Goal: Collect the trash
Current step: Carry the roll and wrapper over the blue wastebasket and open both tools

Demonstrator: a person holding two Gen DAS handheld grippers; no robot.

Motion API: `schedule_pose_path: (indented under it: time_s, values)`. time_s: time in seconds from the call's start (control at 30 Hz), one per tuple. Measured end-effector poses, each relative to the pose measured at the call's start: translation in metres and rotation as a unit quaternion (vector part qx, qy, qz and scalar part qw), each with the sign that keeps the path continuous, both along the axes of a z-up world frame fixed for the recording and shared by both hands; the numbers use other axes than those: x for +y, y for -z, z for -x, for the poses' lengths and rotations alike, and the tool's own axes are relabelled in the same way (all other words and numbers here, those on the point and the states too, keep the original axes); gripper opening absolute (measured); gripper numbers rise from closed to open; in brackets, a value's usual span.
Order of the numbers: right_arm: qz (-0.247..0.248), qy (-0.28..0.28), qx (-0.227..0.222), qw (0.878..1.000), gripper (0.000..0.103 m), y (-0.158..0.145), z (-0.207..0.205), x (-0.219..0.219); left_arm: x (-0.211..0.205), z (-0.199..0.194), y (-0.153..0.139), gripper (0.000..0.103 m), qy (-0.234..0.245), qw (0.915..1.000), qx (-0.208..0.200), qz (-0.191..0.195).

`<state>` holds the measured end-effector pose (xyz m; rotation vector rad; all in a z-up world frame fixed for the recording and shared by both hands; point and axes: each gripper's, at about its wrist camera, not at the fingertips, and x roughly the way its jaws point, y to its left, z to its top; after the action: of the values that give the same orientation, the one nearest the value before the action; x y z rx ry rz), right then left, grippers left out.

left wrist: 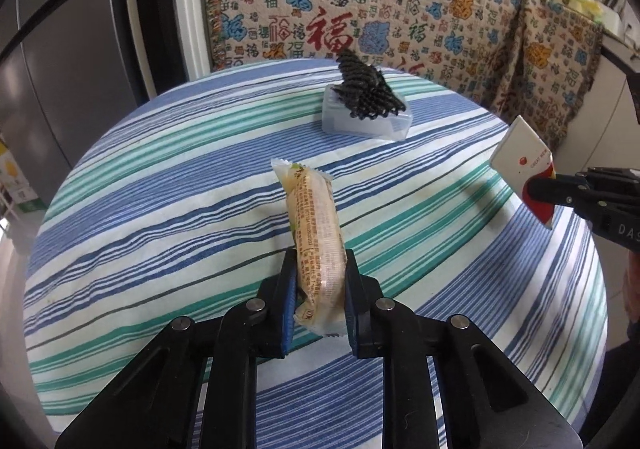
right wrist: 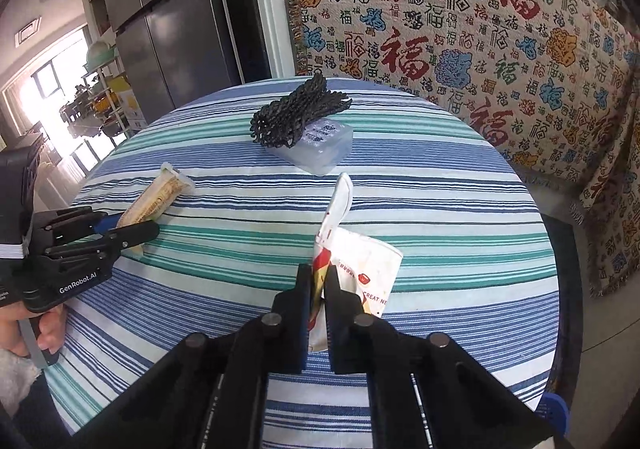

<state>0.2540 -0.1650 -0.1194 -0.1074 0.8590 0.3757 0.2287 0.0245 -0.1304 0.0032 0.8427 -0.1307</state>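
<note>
A long yellowish snack wrapper [left wrist: 316, 225] sticks up from my left gripper [left wrist: 320, 261], whose blue pads are shut on its lower part; its far end reaches over the striped tablecloth [left wrist: 160, 209]. From the right wrist view the same wrapper [right wrist: 160, 195] lies low over the table's left side in the left gripper [right wrist: 136, 227]. My right gripper [right wrist: 319, 273] is shut on a crumpled white and red packet [right wrist: 372, 265], held a little above the cloth. In the left wrist view that packet [left wrist: 520, 157] hangs at the right edge in the right gripper [left wrist: 536, 191].
A clear plastic box [left wrist: 360, 125] with a bundle of black cord [left wrist: 366, 93] on top stands at the far side of the round table; both show as box [right wrist: 328, 153] and cord [right wrist: 296, 113]. A patterned blanket [right wrist: 480, 29] hangs behind, a grey fridge [right wrist: 168, 9] at far left.
</note>
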Motion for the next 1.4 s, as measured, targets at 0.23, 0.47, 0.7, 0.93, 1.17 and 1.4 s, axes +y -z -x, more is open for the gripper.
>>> schedule_pose_path:
  time_s: [0.23, 0.47, 0.7, 0.93, 1.17, 1.4]
  values:
    - [-0.025, 0.017, 0.000, 1.000, 0.006, -0.020, 0.018, -0.025, -0.028, 0.006, -0.020, 0.019, 0.042, 0.9985, -0.006, 0.036]
    - [-0.044, 0.048, -0.005, 0.998, 0.006, -0.038, 0.043, -0.061, -0.067, 0.009, -0.031, 0.019, 0.080, 0.9958, -0.005, 0.045]
    - [-0.058, 0.094, -0.003, 0.994, 0.006, -0.042, 0.072, -0.109, -0.117, 0.017, -0.037, 0.019, 0.128, 0.9910, -0.003, 0.039]
    - [-0.070, 0.151, -0.016, 0.986, 0.006, -0.053, 0.100, -0.170, -0.177, 0.028, -0.044, 0.019, 0.178, 0.9826, 0.001, 0.052]
    - [-0.085, 0.225, -0.020, 0.970, 0.006, -0.053, 0.129, -0.244, -0.250, 0.038, -0.050, 0.019, 0.239, 0.9686, 0.008, 0.068]
    - [-0.093, 0.274, -0.017, 0.957, 0.006, -0.048, 0.148, -0.299, -0.313, 0.047, -0.050, 0.019, 0.282, 0.9563, 0.018, 0.075]
